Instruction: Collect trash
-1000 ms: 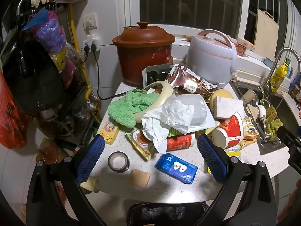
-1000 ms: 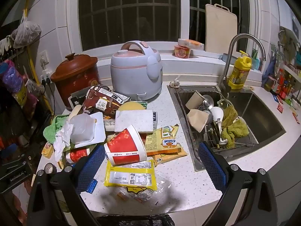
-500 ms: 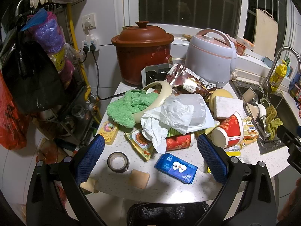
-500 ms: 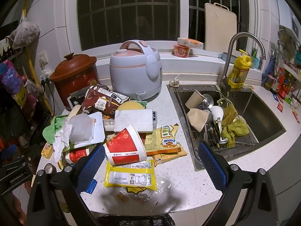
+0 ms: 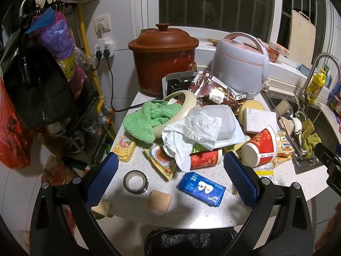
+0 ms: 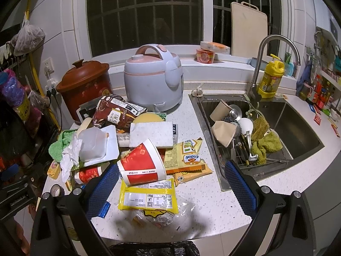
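Both grippers hover over the near edge of a white counter [image 5: 132, 204], jaws wide apart, nothing held. Left gripper [image 5: 170, 166] frames a tape roll [image 5: 135, 181], a tan square [image 5: 160, 200] and a blue pack [image 5: 201, 188] lying flat between its fingers, none touched. Right gripper [image 6: 171, 175] frames a tipped red cup [image 6: 141, 163] and a yellow wrapper [image 6: 148, 197] just in front of it; a clear wrapper [image 6: 157, 215] lies at the counter edge.

Trash pile sits mid-counter: crumpled tissue [image 5: 191, 134] draped over a clear box [image 5: 223, 119], small red cup [image 5: 205, 159] on its side under the tissue, brown bag [image 5: 213, 91] behind, snack bag [image 6: 185, 156] beside the red cup, white sponge [image 6: 152, 133] on top. Green cloth [image 5: 147, 117] spills out of a tilted cream bowl [image 5: 183, 104].

Behind the pile: clay pot [image 5: 164, 57] left, rice cooker [image 5: 240, 61] right. Sink [image 6: 298, 128] on the right holds dishes and a green rag. Black bag [image 5: 189, 243] mouth shows below the counter edge, between both grippers' arms.
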A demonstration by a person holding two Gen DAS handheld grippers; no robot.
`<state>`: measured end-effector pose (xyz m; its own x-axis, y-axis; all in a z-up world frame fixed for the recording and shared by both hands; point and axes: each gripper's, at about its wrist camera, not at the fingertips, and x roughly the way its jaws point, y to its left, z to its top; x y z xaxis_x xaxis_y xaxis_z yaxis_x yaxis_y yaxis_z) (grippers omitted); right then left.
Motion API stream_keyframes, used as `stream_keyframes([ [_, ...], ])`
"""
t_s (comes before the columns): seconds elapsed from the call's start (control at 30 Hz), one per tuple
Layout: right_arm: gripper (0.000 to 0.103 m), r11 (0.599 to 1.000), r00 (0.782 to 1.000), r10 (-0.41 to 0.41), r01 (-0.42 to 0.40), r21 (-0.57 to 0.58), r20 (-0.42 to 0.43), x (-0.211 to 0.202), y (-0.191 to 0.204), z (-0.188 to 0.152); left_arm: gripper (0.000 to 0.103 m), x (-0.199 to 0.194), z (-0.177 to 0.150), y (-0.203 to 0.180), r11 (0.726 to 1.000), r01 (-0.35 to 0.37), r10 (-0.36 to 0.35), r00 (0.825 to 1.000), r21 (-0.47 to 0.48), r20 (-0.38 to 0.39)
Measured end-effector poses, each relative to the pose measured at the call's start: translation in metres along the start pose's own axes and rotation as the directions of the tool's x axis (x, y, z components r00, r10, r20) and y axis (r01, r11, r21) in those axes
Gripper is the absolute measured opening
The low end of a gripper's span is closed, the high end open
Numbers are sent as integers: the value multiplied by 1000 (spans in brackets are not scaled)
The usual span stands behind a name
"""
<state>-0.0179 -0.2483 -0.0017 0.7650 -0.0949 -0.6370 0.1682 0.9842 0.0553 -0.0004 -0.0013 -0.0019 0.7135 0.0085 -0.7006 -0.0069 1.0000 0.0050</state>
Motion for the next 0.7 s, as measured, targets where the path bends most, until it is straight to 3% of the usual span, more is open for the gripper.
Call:
stream_keyframes([
  [0.7,98,1000,1000,4,-4,12,-10,2,-1,0,97,-2,-4,3,1000,2,-2,1000,-6,-1],
])
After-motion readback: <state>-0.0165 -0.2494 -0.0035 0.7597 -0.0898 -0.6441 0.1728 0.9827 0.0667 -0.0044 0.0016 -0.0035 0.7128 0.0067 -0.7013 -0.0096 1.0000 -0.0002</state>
